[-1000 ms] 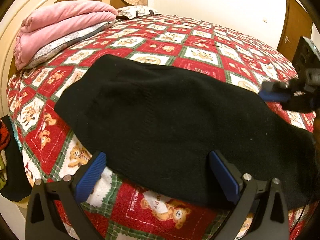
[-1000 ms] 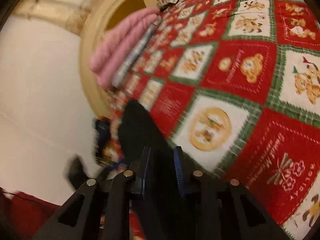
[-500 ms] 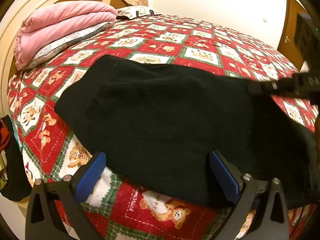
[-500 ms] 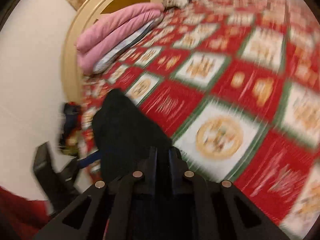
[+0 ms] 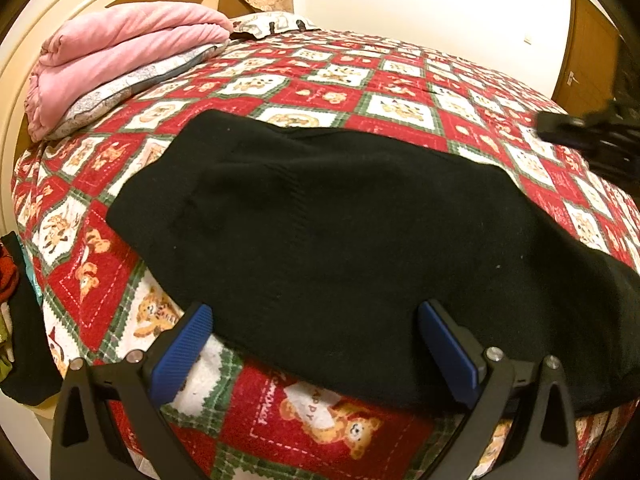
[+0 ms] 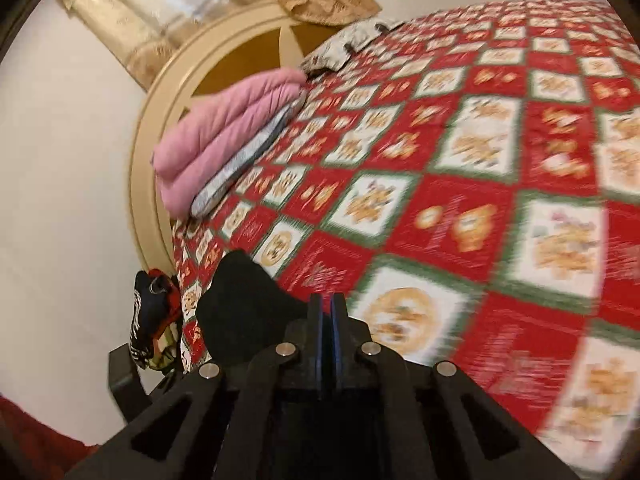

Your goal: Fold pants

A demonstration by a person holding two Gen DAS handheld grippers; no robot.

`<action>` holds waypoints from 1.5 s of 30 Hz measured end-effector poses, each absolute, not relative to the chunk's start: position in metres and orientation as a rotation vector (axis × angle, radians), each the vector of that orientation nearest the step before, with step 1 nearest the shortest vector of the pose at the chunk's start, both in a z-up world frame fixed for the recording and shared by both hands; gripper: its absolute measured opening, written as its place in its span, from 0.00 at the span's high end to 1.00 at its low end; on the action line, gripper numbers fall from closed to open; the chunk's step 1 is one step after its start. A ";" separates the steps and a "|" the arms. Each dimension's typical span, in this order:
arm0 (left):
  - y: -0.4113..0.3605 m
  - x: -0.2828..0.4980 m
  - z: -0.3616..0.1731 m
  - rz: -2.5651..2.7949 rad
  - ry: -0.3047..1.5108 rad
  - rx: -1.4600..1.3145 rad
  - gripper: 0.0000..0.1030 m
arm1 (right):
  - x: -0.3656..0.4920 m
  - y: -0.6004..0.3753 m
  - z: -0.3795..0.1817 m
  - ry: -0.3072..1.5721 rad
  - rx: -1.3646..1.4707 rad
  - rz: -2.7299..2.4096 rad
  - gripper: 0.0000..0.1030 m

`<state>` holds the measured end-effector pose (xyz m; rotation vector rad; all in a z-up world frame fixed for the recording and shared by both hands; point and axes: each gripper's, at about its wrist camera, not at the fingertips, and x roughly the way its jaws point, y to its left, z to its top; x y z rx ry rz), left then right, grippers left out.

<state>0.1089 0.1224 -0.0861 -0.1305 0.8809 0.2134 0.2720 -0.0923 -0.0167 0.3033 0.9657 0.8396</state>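
Black pants (image 5: 340, 232) lie spread across the near part of a bed with a red, green and white bear-print quilt (image 5: 360, 80). My left gripper (image 5: 316, 344) is open wide, its blue pads either side of the pants' near edge, holding nothing. My right gripper (image 6: 327, 312) is shut with the pads pressed together, no cloth visible between them; in the left wrist view it shows blurred at the far right (image 5: 560, 128), above the quilt and clear of the pants. A corner of the pants (image 6: 240, 304) shows left of the right gripper.
Folded pink blankets (image 5: 120, 48) on a pillow lie at the head of the bed by the round cream headboard (image 5: 40, 20). Clothes (image 5: 12, 300) hang at the bed's left side. A wooden door (image 5: 588, 52) stands at the far right.
My right gripper closed fully and rose up and away from the pants' far edge. The left gripper and the pants stayed where they were.
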 end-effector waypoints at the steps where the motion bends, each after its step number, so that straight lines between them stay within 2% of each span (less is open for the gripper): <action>1: 0.123 0.109 -0.086 0.213 0.881 -0.130 0.00 | 0.275 -0.104 -0.016 0.970 0.300 0.836 0.95; 5: 0.123 0.108 -0.087 0.218 0.883 -0.129 0.00 | 0.286 -0.118 -0.036 1.084 0.244 0.852 0.95; 8: 0.123 0.108 -0.087 0.221 0.887 -0.130 0.00 | 0.296 -0.132 -0.075 1.256 0.601 0.943 0.95; 11: 0.123 0.108 -0.087 0.226 0.886 -0.128 0.00 | 0.293 -0.129 -0.090 1.253 0.694 0.973 0.94; 19: 0.123 0.107 -0.086 0.222 0.890 -0.128 0.00 | 0.302 -0.092 -0.091 1.226 0.555 0.935 0.93; 21: 0.123 0.107 -0.086 0.221 0.889 -0.129 0.00 | 0.302 -0.091 -0.090 1.219 0.534 0.931 0.73; 22: 0.123 0.107 -0.086 0.218 0.887 -0.129 0.00 | 0.302 -0.093 -0.090 1.212 0.532 0.929 0.47; 23: 0.123 0.107 -0.086 0.216 0.886 -0.129 0.00 | 0.302 -0.096 -0.088 1.191 0.560 0.952 0.37; 24: 0.123 0.107 -0.086 0.215 0.885 -0.130 0.00 | 0.301 -0.095 -0.086 1.181 0.569 0.956 0.36; 27: 0.123 0.107 -0.086 0.214 0.883 -0.130 0.00 | 0.299 -0.087 -0.079 1.159 0.471 0.912 0.37; 28: 0.123 0.106 -0.086 0.212 0.883 -0.130 0.00 | 0.300 -0.085 -0.078 1.157 0.452 0.901 0.46; 29: 0.123 0.106 -0.086 0.210 0.883 -0.131 0.00 | 0.301 -0.082 -0.079 1.167 0.417 0.880 0.68; 30: 0.123 0.106 -0.086 0.209 0.882 -0.132 0.00 | 0.302 -0.080 -0.081 1.179 0.396 0.871 0.77; 31: 0.123 0.106 -0.086 0.209 0.882 -0.132 0.00 | 0.303 -0.078 -0.084 1.195 0.386 0.871 0.80; 39: 0.123 0.106 -0.086 0.207 0.880 -0.134 0.00 | 0.294 -0.071 -0.083 1.202 0.351 0.885 0.79; 45: 0.123 0.106 -0.086 0.207 0.879 -0.134 0.00 | 0.281 -0.053 -0.077 1.167 0.217 0.865 0.79</action>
